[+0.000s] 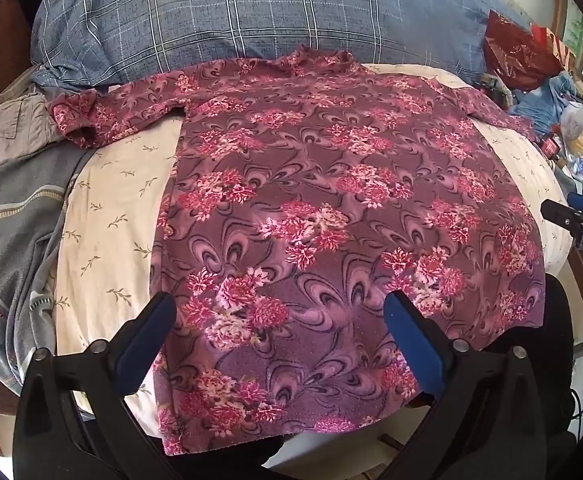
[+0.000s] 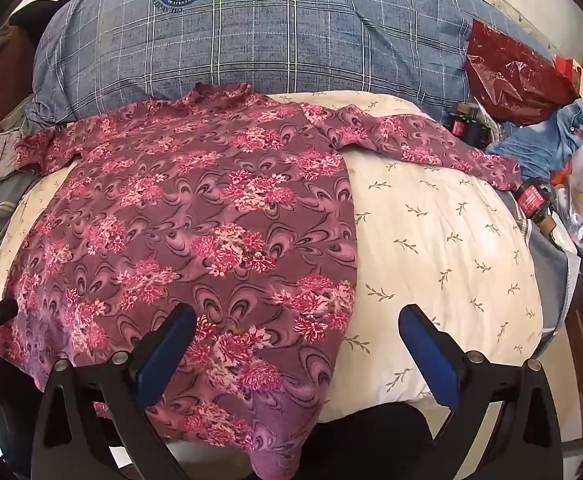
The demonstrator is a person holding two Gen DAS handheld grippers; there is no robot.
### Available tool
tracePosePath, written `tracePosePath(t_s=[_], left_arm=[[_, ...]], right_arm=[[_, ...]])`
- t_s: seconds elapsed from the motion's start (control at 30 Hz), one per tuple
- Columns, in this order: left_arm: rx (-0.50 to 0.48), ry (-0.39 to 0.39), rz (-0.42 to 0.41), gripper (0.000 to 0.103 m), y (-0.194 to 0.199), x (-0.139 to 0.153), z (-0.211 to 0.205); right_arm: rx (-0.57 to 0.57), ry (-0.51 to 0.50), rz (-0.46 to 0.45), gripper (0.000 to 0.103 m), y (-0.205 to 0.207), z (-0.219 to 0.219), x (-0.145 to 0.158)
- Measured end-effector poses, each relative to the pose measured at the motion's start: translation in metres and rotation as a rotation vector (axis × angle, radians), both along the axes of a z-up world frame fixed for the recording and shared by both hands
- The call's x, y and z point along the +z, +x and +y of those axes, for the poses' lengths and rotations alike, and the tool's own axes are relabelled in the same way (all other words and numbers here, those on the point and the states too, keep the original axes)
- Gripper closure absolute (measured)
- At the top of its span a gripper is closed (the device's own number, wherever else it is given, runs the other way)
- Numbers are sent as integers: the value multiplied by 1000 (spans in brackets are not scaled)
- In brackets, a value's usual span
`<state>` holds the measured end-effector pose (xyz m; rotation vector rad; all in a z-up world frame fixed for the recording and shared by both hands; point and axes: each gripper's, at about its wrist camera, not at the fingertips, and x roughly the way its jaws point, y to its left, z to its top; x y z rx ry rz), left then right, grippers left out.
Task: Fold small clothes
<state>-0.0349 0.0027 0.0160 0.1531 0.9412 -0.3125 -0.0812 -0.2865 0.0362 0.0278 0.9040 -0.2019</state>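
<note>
Two tools [image 1: 279,308] [image 2: 297,320] agape — floral shirt [image 1: 331,208] flat

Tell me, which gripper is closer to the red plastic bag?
Right. The right gripper hovers over the shirt's right edge, on the red plastic bag's side; the left gripper hovers above the hem, farther left.

Maroon floral shirt [image 1: 331,208] on cream leaf-sprigged sheet [image 2: 443,248]; blue plaid pillow [image 2: 271,40].
</note>
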Motion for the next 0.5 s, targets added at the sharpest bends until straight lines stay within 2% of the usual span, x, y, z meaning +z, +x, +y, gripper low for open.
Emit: tracePosePath(t_s=[0.5], left_arm=[[-16,9,-13,0,-12,2,-9]], right_arm=[[4,56,-26,2,-13,-4,2]])
